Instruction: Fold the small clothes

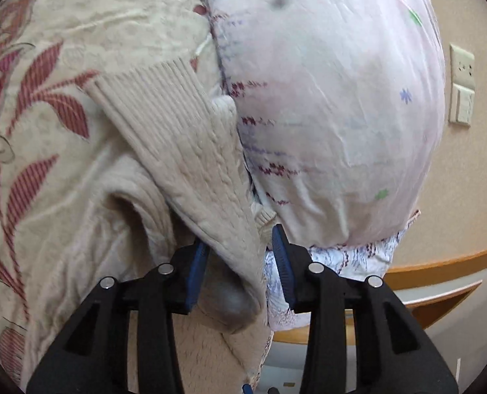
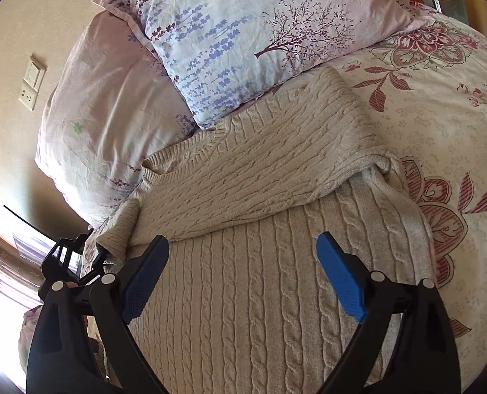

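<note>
A beige cable-knit sweater (image 2: 243,262) lies on a floral bedspread (image 2: 434,121), one sleeve (image 2: 260,170) folded across its body. My right gripper (image 2: 243,256) is open and empty just above the sweater's body. In the left wrist view my left gripper (image 1: 240,256) is shut on a fold of the sweater (image 1: 184,151), holding the other sleeve with its ribbed cuff (image 1: 145,82) lifted beside the pillow. The left gripper also shows in the right wrist view (image 2: 73,259) at the sweater's left edge.
Two pillows (image 2: 237,32) (image 1: 335,105) lie at the head of the bed, touching the sweater's top. A wall with switch plates (image 1: 461,85) and a wooden bed frame (image 1: 440,262) are beyond the pillows.
</note>
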The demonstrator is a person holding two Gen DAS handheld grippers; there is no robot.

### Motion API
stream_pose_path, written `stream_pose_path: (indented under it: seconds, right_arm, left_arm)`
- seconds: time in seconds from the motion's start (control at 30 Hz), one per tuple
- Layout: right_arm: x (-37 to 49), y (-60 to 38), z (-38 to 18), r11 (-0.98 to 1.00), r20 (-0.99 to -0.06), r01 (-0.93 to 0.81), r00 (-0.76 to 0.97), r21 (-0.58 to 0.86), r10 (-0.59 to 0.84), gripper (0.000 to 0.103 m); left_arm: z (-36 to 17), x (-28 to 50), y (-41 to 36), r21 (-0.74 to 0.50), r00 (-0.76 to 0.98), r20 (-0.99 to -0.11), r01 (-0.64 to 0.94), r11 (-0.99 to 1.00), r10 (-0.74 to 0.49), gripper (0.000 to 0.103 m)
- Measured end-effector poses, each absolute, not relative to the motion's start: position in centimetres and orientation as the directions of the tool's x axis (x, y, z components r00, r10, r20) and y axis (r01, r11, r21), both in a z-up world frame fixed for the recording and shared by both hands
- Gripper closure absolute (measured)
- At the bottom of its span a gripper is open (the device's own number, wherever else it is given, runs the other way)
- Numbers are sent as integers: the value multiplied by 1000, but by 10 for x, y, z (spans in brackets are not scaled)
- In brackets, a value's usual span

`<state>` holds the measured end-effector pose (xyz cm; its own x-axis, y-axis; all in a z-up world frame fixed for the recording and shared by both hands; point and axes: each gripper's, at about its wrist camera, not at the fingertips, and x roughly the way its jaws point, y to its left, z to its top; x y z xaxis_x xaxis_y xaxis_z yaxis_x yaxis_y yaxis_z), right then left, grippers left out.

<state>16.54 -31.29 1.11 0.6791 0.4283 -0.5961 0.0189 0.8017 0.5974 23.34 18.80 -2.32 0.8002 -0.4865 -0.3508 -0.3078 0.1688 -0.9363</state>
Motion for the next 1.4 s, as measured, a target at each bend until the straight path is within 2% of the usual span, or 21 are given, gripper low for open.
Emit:
stream_pose_path:
  seconds: [0.2,0.23,0.27,0.37,0.53,0.6,0.67,0.7,0.73,0.8,0.87,0.93,1.0,1.1,1.27,1.4]
  right_arm:
    - [162,-318,11,804,-594,24,687,595,419,10]
    - [160,-319,11,807,-594,24,690,590,414,10]
    - [159,-321,12,811,-594,24,694,585,408,10]
    - [155,-325,14,822,-587,24,712,570,386,10]
    - [152,-332,18,824,-568,22,735,566,370,10]
    - [151,-334,19,826,-560,19,743,564,366,10]
    - [151,-337,19,824,-553,22,751,566,360,10]
    - [151,-339,18,822,-552,29,754,569,356,10]
    - [151,-341,18,819,-552,35,755,573,354,10]
    - [154,-343,17,817,-554,37,753,575,356,11]
    - [156,-343,19,817,-551,25,750,577,366,17]
    - [159,-344,22,804,-527,1,756,594,388,24]
    - [168,-342,24,782,-519,-20,738,623,432,35]
    - [189,-336,17,704,-490,-55,680,708,546,43]
    - [219,-316,5,696,-540,-35,603,717,587,45]
    - [233,-301,-11,696,-581,-3,546,718,603,45]
  left_arm:
    - [-34,232,206,-928,816,-362,-362,88,-451,70]
    - [-32,233,207,-929,825,-361,-360,88,-434,76]
    - [-29,234,208,-932,833,-355,-349,94,-424,95]
    - [-12,243,194,-951,840,-309,-279,133,-446,96]
    - [36,260,128,-960,773,-211,-48,277,-598,96]
    - [51,272,83,-931,708,-237,31,364,-666,96]
    - [58,280,32,-861,606,-330,120,494,-723,96]
    - [57,283,3,-796,536,-416,177,579,-735,92]
    - [51,280,-26,-713,477,-507,237,660,-718,83]
    - [36,264,-80,-486,397,-678,388,783,-618,72]
    - [28,246,-107,-346,378,-741,496,797,-556,67]
    - [28,230,-102,-330,374,-736,530,781,-565,55]
    - [35,219,-77,-343,390,-723,514,786,-571,51]
    - [49,206,-31,-312,448,-718,476,822,-532,50]
    - [52,175,61,-182,563,-753,319,930,-340,48]
    - [38,148,128,-184,561,-790,170,968,-248,48]
